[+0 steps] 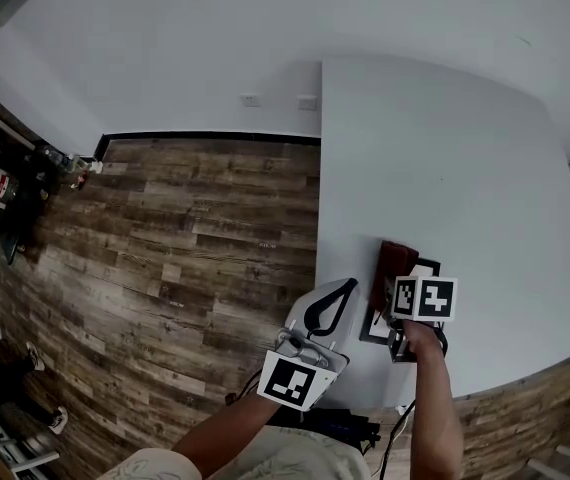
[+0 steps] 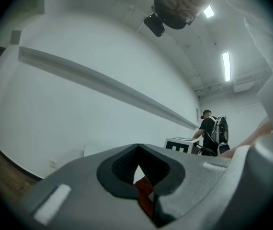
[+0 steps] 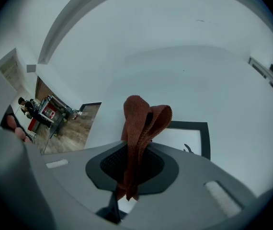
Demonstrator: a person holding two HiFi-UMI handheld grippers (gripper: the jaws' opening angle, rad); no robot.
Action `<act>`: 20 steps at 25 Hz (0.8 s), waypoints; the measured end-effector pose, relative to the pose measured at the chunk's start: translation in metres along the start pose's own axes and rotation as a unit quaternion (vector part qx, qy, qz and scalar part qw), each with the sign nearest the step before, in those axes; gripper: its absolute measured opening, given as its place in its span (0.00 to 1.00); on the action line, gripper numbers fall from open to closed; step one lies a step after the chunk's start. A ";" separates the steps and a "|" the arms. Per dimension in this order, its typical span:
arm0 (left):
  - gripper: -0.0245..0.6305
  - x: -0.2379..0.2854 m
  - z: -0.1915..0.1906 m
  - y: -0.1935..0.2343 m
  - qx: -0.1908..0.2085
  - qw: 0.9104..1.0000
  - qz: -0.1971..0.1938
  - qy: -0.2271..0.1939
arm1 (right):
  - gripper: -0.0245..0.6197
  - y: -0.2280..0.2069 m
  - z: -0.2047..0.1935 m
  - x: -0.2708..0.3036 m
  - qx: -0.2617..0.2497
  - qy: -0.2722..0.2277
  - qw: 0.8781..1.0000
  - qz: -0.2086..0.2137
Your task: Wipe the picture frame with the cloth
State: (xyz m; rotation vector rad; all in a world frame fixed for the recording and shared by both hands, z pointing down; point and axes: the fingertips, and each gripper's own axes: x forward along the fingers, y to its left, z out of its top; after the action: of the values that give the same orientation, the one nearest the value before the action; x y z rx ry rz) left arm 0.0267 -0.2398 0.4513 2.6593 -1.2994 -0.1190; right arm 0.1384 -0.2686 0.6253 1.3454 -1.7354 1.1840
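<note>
Frame [image 3: 189,124] lies flat on table [image 1: 465,168], just ahead of & under my R gripper [image 3: 131,169]. R jaws are pinching the cloth [image 3: 141,123], which hangs over the frame. L gripper [image 1: 330,306] is closed, empty, farther off to the left.

Coarse ribbed knit on the cloth [image 3: 139,128]: rust-red, matt, rough. Smooth black border on the picture frame [image 3: 204,134], white face smooth. Plain white counter [image 1: 445,148], smooth, matt. Wood-look planks on the floor [image 1: 205,228], visible grain, low sheen. Grey matt plastic, finely grained, on right gripper [image 3: 131,169] and left gripper [image 2: 137,174] bodies; pads [image 3: 108,164] black, ribbed, rubbery-looking.
</note>
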 end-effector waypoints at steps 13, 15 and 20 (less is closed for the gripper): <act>0.04 0.013 -0.002 -0.015 -0.005 1.000 -0.026 0.005 | 0.13 -0.036 -0.009 -0.012 0.025 0.007 0.999 -0.021; 0.04 0.015 -0.003 -0.019 -0.006 1.000 -0.030 0.005 | 0.13 -0.046 -0.012 -0.017 0.032 0.008 0.999 -0.028; 0.04 0.017 -0.005 -0.028 -0.009 0.999 -0.036 0.006 | 0.13 -0.073 -0.018 -0.029 0.042 0.007 0.998 -0.050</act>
State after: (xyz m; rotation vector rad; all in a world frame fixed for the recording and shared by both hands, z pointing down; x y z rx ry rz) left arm 0.0595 -0.2363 0.4505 2.6885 -1.1944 -0.1239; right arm 0.2156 -0.2456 0.6262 1.4522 -1.6047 1.2185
